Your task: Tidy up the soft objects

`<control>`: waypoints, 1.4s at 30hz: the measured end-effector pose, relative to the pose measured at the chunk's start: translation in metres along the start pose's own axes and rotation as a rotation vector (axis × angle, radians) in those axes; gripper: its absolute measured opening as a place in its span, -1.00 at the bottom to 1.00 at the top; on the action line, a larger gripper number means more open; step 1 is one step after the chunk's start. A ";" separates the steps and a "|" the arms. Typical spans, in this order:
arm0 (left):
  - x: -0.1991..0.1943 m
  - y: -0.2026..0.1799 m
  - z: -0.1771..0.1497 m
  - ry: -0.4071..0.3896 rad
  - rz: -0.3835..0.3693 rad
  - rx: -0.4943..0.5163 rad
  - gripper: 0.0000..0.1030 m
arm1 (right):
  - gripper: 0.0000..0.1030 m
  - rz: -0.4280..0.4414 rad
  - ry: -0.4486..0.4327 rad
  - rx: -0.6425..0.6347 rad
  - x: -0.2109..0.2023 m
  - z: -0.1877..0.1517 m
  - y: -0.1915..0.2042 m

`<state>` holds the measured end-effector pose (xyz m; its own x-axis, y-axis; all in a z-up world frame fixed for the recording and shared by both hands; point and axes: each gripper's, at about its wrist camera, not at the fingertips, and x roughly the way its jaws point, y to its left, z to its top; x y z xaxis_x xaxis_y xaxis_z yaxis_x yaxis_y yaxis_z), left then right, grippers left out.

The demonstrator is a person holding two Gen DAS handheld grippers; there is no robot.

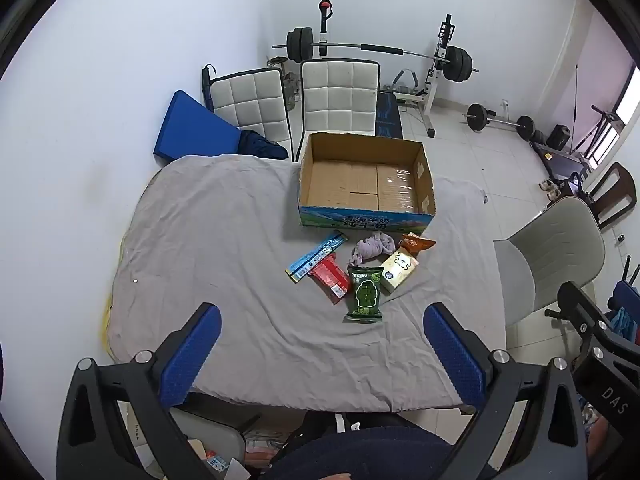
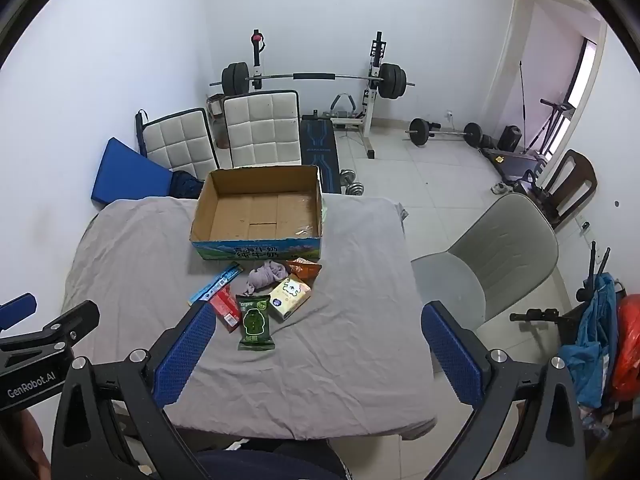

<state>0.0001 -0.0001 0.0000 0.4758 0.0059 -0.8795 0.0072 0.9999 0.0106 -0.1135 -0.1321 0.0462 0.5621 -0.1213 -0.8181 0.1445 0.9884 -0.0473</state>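
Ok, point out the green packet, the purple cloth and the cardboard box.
green packet (image 1: 363,295): left wrist view, printed front.
purple cloth (image 1: 370,249): left wrist view, crumpled middle.
cardboard box (image 2: 208,206): right wrist view, left inner wall.

near cloth (image 1: 224,240): free | far: box (image 1: 364,184), packets (image 1: 364,292) clustered

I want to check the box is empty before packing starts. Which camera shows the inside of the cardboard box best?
The left wrist view: the open brown cardboard box sits nearer the frame's centre and larger, its whole bare floor visible. The right wrist view shows the same box smaller and more slanted, floor also bare.
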 end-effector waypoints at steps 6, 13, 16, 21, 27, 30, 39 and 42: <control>-0.001 0.000 0.000 -0.008 -0.005 -0.001 1.00 | 1.00 -0.005 0.007 0.005 0.002 -0.001 -0.002; -0.004 -0.004 -0.005 -0.019 -0.010 0.005 1.00 | 1.00 -0.011 -0.016 0.009 -0.009 -0.006 0.004; -0.010 -0.006 -0.008 -0.034 -0.010 0.004 1.00 | 1.00 -0.011 -0.024 0.011 -0.011 -0.007 0.005; -0.012 -0.008 -0.012 -0.046 -0.013 0.001 1.00 | 1.00 -0.003 -0.036 0.019 -0.017 -0.008 0.004; -0.014 -0.009 -0.011 -0.050 -0.008 -0.001 1.00 | 1.00 0.000 -0.043 0.009 -0.020 -0.009 0.005; -0.015 -0.010 -0.012 -0.053 -0.008 -0.006 1.00 | 1.00 0.002 -0.050 0.006 -0.024 -0.008 0.005; -0.020 -0.003 -0.013 -0.064 -0.010 -0.020 1.00 | 1.00 0.013 -0.052 -0.006 -0.025 -0.006 0.013; -0.020 -0.001 -0.015 -0.061 -0.011 -0.022 1.00 | 1.00 0.013 -0.047 -0.009 -0.024 -0.006 0.013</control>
<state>-0.0225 -0.0008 0.0103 0.5288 -0.0052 -0.8487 -0.0064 0.9999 -0.0101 -0.1301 -0.1156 0.0617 0.6015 -0.1128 -0.7909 0.1298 0.9906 -0.0426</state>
